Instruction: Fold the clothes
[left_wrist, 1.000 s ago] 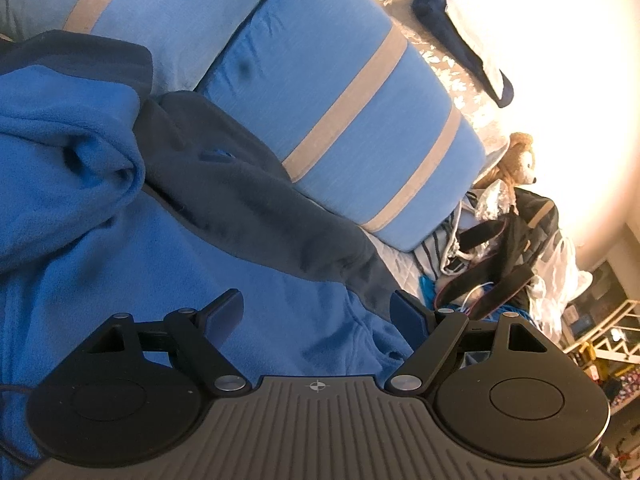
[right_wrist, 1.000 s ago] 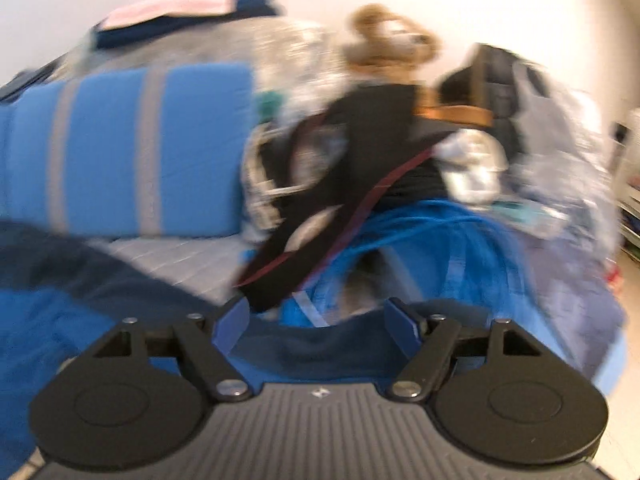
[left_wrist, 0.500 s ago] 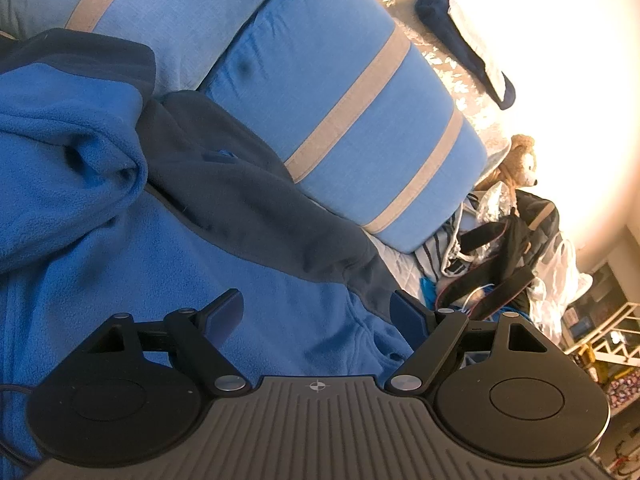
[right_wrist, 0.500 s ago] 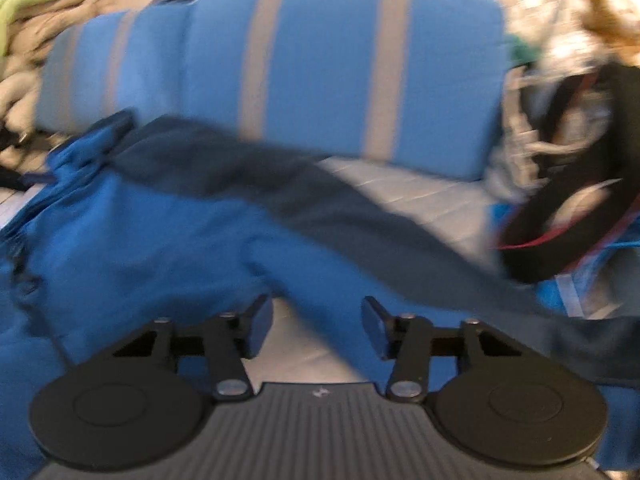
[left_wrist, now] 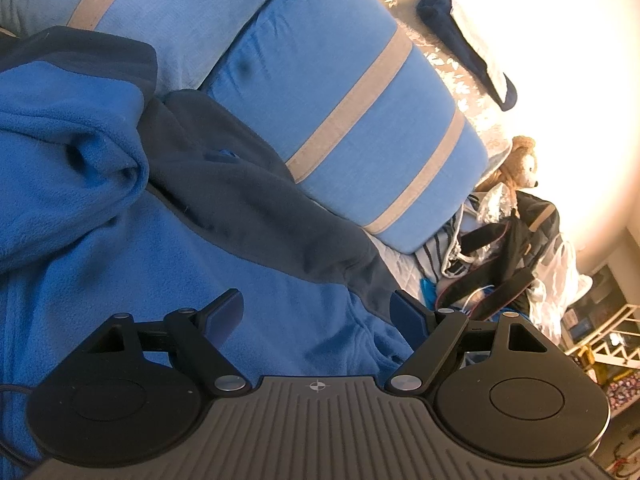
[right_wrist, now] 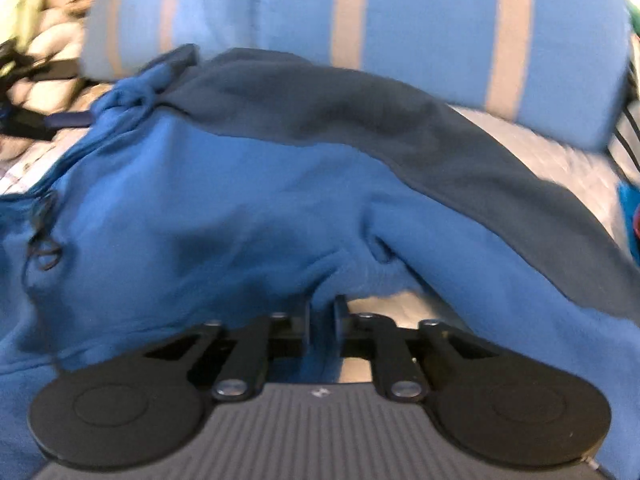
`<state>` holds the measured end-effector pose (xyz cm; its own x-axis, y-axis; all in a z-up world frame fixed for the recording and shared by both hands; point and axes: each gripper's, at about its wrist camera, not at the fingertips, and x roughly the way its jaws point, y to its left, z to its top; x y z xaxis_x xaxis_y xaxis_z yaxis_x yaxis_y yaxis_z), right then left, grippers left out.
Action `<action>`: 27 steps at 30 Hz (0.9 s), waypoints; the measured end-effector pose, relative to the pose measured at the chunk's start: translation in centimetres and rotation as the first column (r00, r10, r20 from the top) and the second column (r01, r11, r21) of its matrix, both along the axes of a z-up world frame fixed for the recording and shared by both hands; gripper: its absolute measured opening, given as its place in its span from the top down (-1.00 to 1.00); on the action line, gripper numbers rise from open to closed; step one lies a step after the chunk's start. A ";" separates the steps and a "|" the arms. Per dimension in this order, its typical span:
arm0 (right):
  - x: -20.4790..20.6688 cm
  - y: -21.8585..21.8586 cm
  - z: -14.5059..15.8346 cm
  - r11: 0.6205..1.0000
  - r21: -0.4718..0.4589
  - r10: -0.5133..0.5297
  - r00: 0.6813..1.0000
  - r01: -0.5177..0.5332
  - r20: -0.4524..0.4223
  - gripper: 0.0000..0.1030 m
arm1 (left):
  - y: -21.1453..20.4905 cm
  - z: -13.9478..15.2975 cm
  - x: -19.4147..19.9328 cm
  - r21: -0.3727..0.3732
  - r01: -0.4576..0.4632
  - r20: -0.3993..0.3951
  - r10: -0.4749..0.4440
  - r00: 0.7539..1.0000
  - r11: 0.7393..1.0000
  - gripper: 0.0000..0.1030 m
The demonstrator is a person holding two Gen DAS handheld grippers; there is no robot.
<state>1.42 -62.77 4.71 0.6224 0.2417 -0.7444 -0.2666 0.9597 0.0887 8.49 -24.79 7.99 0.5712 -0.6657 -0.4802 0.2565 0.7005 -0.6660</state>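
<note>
A blue fleece jacket with dark navy panels lies spread on a bed. My left gripper hovers open just above the blue fabric, with nothing gripped between its fingers. In the right wrist view the same jacket lies crosswise, its navy panel along the far side. My right gripper points down at the jacket's near edge by the armpit fold. Its jaws are closing, almost together, and a fold of blue fleece is pinched between the pads.
Two blue pillows with beige stripes lean behind the jacket. A teddy bear, black bags and plastic bags are piled to the right. Pale quilted bedding shows under the jacket. Folded beige and green cloth lies far left.
The right gripper swung left from the bag pile and down onto the jacket's edge, and its jaws went from wide open to nearly together on the fleece. The left gripper stayed still.
</note>
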 end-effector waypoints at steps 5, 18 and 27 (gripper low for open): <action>-0.8 2.3 1.1 0.997 -0.045 0.068 0.997 -0.067 0.040 0.80 | 0.0 0.0 0.0 -0.005 0.004 0.001 -0.004 1.000 1.000 -0.57; 0.0 4.0 2.0 0.986 -0.124 0.118 0.990 -0.108 0.079 0.78 | 0.0 0.0 0.1 -0.009 0.006 -0.001 -0.006 1.000 1.000 -0.57; 0.9 5.2 2.0 0.976 -0.179 0.135 0.989 -0.121 0.065 0.30 | 0.0 0.0 0.1 -0.003 0.008 -0.007 -0.008 1.000 1.000 -0.57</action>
<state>2.27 -57.56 6.69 0.6515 0.1940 -0.7334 -0.3878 0.9160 -0.1022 8.59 -24.78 7.98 0.5624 -0.6718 -0.4821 0.2573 0.6963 -0.6701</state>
